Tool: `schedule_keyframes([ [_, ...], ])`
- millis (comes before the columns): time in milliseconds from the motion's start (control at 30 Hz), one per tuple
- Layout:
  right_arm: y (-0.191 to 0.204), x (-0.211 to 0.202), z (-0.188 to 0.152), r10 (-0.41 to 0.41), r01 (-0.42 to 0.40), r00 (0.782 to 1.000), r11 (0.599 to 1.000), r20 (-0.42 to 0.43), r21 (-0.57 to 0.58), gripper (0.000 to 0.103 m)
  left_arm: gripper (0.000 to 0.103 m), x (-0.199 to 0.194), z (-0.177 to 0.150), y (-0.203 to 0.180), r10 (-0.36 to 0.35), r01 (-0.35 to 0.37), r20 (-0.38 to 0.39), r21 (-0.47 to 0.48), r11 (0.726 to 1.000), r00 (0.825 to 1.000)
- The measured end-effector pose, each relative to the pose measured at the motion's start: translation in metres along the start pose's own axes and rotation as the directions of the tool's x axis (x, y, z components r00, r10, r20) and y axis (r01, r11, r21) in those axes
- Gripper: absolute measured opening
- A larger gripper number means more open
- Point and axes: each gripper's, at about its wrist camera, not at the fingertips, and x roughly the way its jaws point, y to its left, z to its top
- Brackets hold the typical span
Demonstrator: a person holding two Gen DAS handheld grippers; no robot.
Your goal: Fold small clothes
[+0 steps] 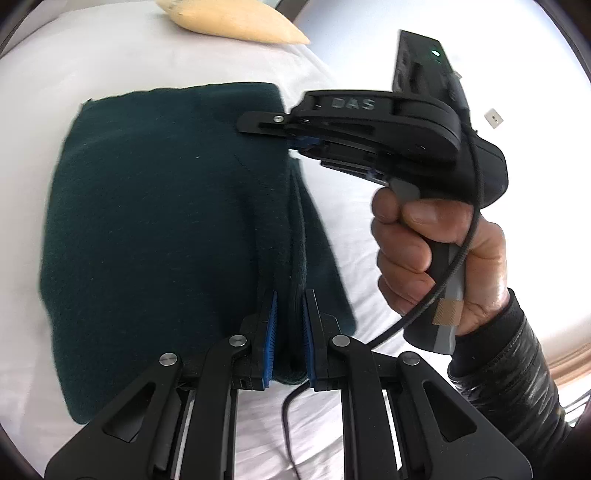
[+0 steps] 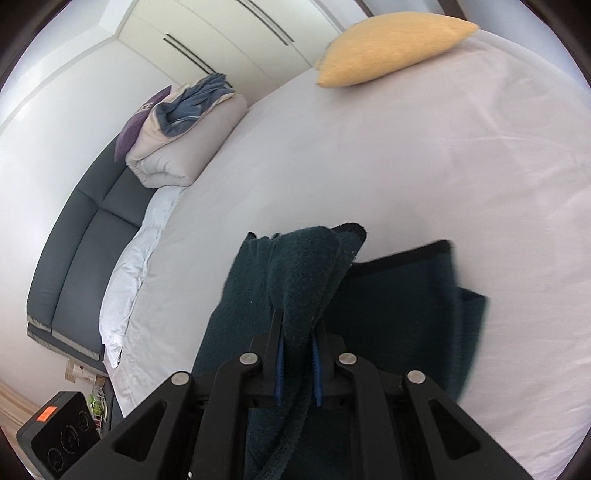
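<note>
A dark green fleece garment (image 1: pixel 159 221) lies spread on the white bed sheet (image 1: pixel 147 59). My left gripper (image 1: pixel 290 306) is shut on a fold of its near edge, blue pads pressed to the cloth. The right gripper (image 1: pixel 291 142), held in a person's hand (image 1: pixel 436 254), pinches the garment's right edge further up. In the right wrist view, the right gripper (image 2: pixel 298 332) is shut on a raised bunch of the dark green garment (image 2: pixel 306 273), which drapes over its fingers; the rest of the cloth lies flat on the white sheet (image 2: pixel 424 147) to the right.
A yellow pillow (image 2: pixel 391 44) lies at the far end of the bed; the yellow pillow (image 1: pixel 229 20) also shows at top. A folded duvet (image 2: pixel 184 136) with a purple cushion sits by the grey headboard (image 2: pixel 85 236). A black device (image 2: pixel 62 432) stands on the floor at lower left.
</note>
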Motion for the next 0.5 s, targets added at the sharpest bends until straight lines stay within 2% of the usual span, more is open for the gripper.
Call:
schedule_keyframes([
  [67, -0.012, -0.003, 0.0, -0.025, 0.025, 1.0, 1.0, -0.014, 0.016, 0.013, 0.012, -0.002, 0.003, -0.004, -0.009, 0.009, -0.014, 0.011, 1.0, 1.0],
  [267, -0.039, -0.008, -0.005, -0.047, 0.049, 0.999, 0.997, -0.028, 0.055, 0.013, 0.012, 0.023, 0.016, -0.008, -0.033, 0.033, -0.049, -0.001, 0.999, 0.998],
  [500, -0.046, -0.011, -0.001, -0.068, 0.07, 0.997, 0.996, -0.028, 0.061, 0.013, 0.012, 0.031, 0.028, -0.004, -0.055, 0.054, -0.052, -0.015, 0.998, 0.997],
])
